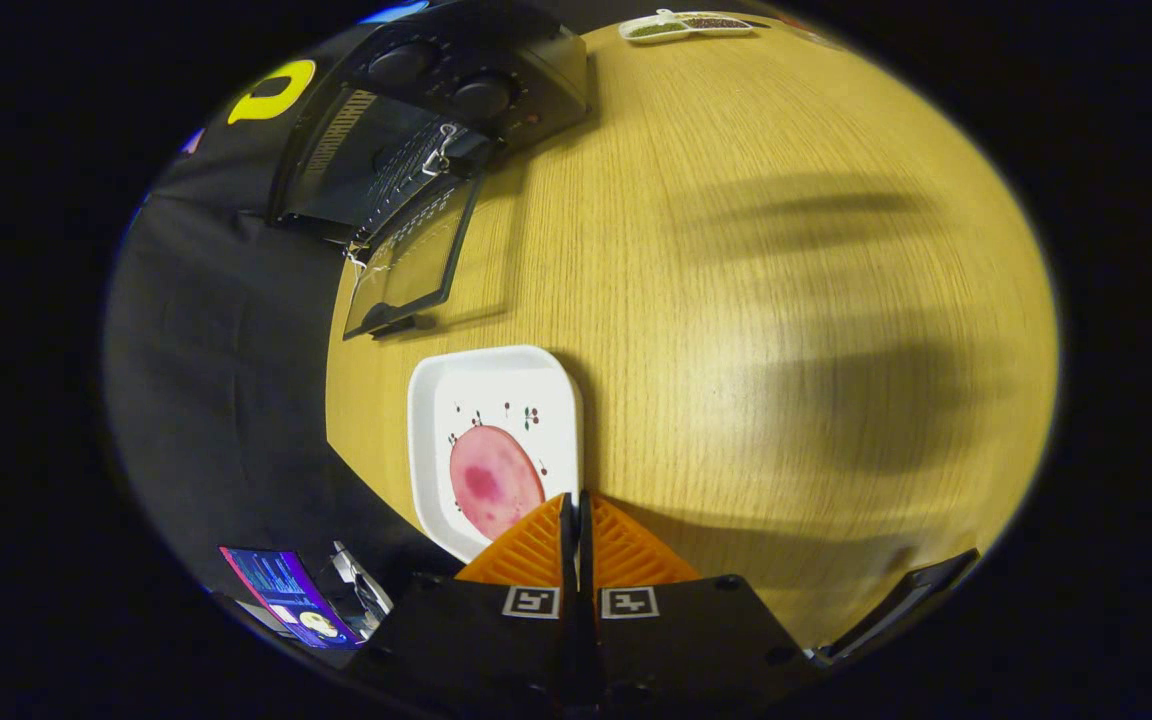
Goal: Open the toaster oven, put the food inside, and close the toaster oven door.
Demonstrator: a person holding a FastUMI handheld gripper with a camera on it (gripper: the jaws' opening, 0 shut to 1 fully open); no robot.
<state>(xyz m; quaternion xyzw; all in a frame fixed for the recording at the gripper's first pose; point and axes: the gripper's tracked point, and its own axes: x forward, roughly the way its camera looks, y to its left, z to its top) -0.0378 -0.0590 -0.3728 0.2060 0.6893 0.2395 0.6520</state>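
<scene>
A black toaster oven stands at the far corner of the wooden table, its glass door swung down and open. A white square plate lies between the oven and my fingers. On it rests a round pink slice of food, just ahead of my fingertips and slightly to their left. My gripper hovers above the plate's near edge, shut, with nothing between its fingers.
A white divided dish with dark contents sits at the table's far edge. Black cloth hangs past the table's left edge. A lit screen stands low beside the gripper's left. A dark flat object lies at the near right.
</scene>
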